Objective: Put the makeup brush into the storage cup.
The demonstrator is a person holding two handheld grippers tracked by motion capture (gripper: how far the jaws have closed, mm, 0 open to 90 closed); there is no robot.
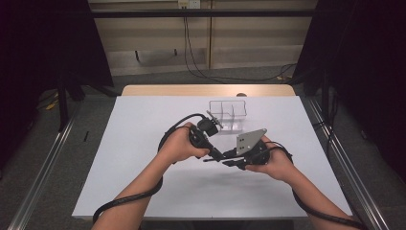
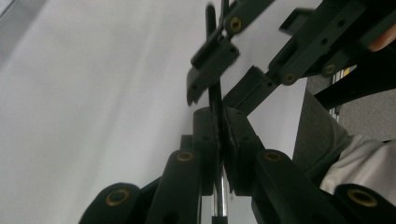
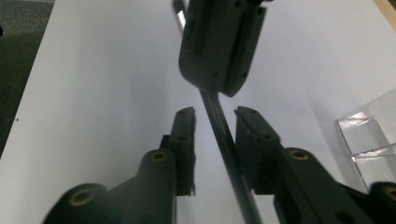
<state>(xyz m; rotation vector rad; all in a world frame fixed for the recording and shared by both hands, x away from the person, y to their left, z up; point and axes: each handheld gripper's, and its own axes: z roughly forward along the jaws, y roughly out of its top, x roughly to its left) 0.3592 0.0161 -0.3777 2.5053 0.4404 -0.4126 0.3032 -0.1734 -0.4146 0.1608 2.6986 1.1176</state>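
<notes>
A thin black rod (image 2: 215, 93) with a silvery lower part is clamped upright between the jaws of my left gripper (image 2: 219, 116), which is shut on it. In the right gripper view the rod (image 3: 226, 140) comes out of the left gripper (image 3: 215, 46) and runs down between the jaws of my right gripper (image 3: 215, 119). Those jaws stand on either side of it with a visible gap, wider on the left. From above, the left gripper (image 1: 213, 151) and right gripper (image 1: 234, 162) meet over the middle of the white table (image 1: 143, 182).
A clear plastic box (image 1: 228, 115) with dividers stands just behind the hands, and a corner of the box (image 3: 369, 135) appears in the right gripper view. Cables trail from both grippers toward the table's near edge. Dark curtains flank the table.
</notes>
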